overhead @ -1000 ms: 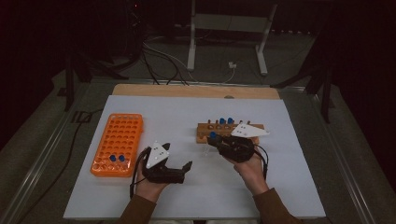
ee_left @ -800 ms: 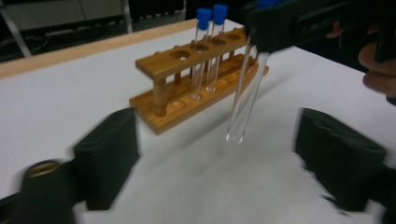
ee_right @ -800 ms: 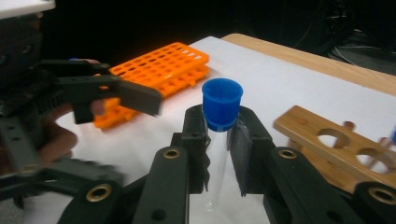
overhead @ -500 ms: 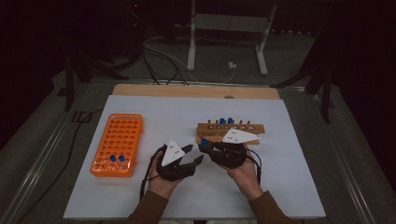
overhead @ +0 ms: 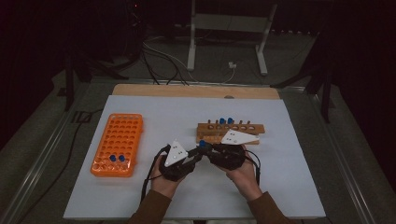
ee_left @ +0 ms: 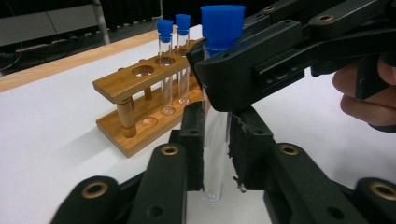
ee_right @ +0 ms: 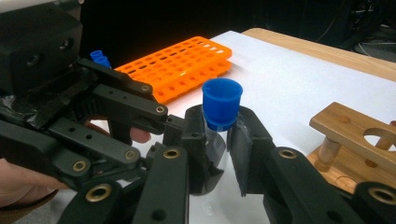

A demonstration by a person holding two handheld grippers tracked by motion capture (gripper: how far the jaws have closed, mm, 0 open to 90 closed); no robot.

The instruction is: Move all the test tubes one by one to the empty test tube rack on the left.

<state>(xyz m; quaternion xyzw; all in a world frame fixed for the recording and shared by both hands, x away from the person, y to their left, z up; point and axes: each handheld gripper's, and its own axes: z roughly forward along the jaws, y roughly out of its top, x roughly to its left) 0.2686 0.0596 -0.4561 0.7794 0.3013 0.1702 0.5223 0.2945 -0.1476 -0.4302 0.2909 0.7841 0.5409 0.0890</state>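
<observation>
A glass test tube [ee_left: 215, 154] with a blue cap [ee_left: 222, 25] stands upright between both grippers near the table's middle. My right gripper [ee_right: 220, 140] is shut on it just below the cap [ee_right: 222, 107]. My left gripper [ee_left: 215, 135] has just been closing, and its pads now press the tube's lower part. In the high view the left gripper [overhead: 196, 154] and right gripper [overhead: 204, 148] meet tip to tip in front of the wooden rack [overhead: 231, 130], with the cap [overhead: 202, 143] between them.
The wooden rack [ee_left: 140, 93] holds two blue-capped tubes [ee_left: 164, 42]. An orange rack [overhead: 119, 140] lies at the left on the white sheet [overhead: 299, 177], with two capped tubes [overhead: 116, 158] at its near end. Cables and a metal stand lie beyond the table.
My left gripper moved right to meet the right one and shut on the tube's lower part. The right gripper drifted a little left and nearer, away from the wooden rack, still holding the tube.
</observation>
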